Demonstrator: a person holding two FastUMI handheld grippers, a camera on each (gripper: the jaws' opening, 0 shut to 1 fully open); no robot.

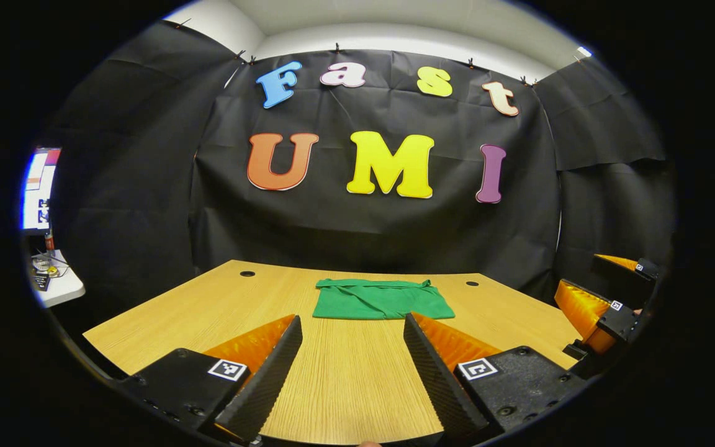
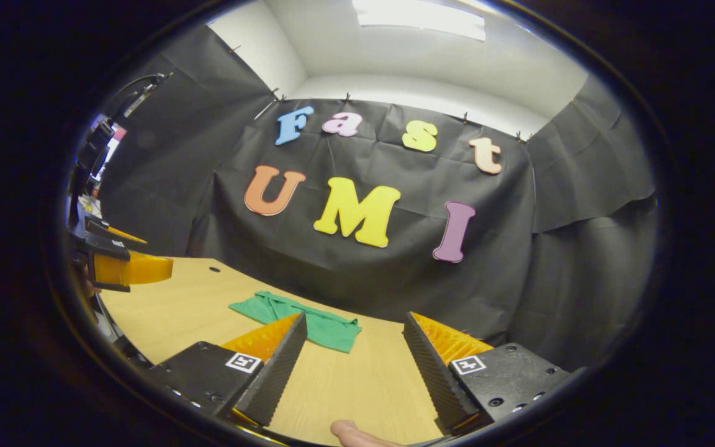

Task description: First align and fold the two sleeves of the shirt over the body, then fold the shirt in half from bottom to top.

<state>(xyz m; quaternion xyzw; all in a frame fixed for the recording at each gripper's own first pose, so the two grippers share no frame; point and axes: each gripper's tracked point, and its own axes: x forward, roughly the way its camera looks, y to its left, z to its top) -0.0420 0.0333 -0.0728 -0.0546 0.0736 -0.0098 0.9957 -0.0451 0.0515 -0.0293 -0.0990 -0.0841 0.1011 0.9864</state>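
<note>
A green shirt (image 1: 382,299) lies folded into a compact rectangle on the far middle of the wooden table (image 1: 345,385). My left gripper (image 1: 352,326) hovers open above the table, well short of the shirt, nothing between its fingers. The right gripper (image 1: 606,298) appears at the right edge of the left gripper view, held above the table's right side. In the right gripper view the shirt (image 2: 326,326) sits ahead and to the left, partly behind the left finger. My right gripper (image 2: 352,323) is open and holds nothing. The left gripper (image 2: 121,264) shows far left there.
The table has two small cable holes (image 1: 247,273) near its far corners. Black cloth walls close in behind and at both sides. A white side table (image 1: 53,279) with a screen (image 1: 38,189) stands at the left. A fingertip (image 2: 357,433) shows at the bottom of the right gripper view.
</note>
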